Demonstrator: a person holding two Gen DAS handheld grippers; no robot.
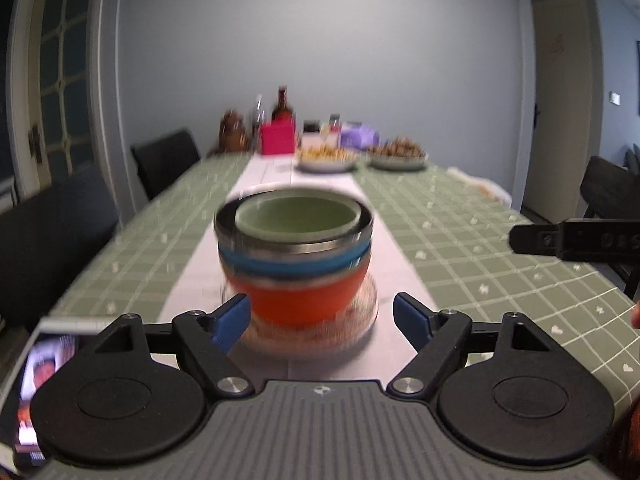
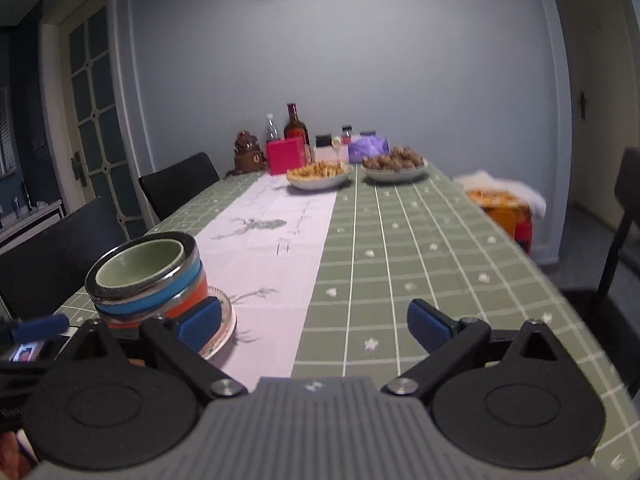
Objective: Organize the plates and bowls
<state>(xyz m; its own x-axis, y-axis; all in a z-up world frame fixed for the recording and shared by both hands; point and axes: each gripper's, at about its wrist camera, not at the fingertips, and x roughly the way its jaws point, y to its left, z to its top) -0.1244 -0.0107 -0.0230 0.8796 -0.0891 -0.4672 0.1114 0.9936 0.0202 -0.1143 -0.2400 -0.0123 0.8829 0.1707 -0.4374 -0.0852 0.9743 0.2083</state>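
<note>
A stack of nested bowls (image 1: 294, 256) stands on a clear glass plate (image 1: 360, 320) on the white table runner: an orange bowl at the bottom, blue and steel-rimmed ones above, a pale green bowl inside the top. My left gripper (image 1: 320, 320) is open, its blue fingers either side of the stack's base, not gripping it. In the right wrist view the stack (image 2: 148, 280) and plate (image 2: 222, 332) are at the left. My right gripper (image 2: 316, 324) is open and empty over the green tablecloth, to the right of the stack.
Two plates of snacks (image 2: 320, 176) (image 2: 394, 166) stand at the far end of the table with bottles (image 2: 296, 124), a pink box (image 2: 285, 156) and a purple box. Black chairs (image 2: 176, 184) line the left side. A phone (image 1: 40, 376) lies near left.
</note>
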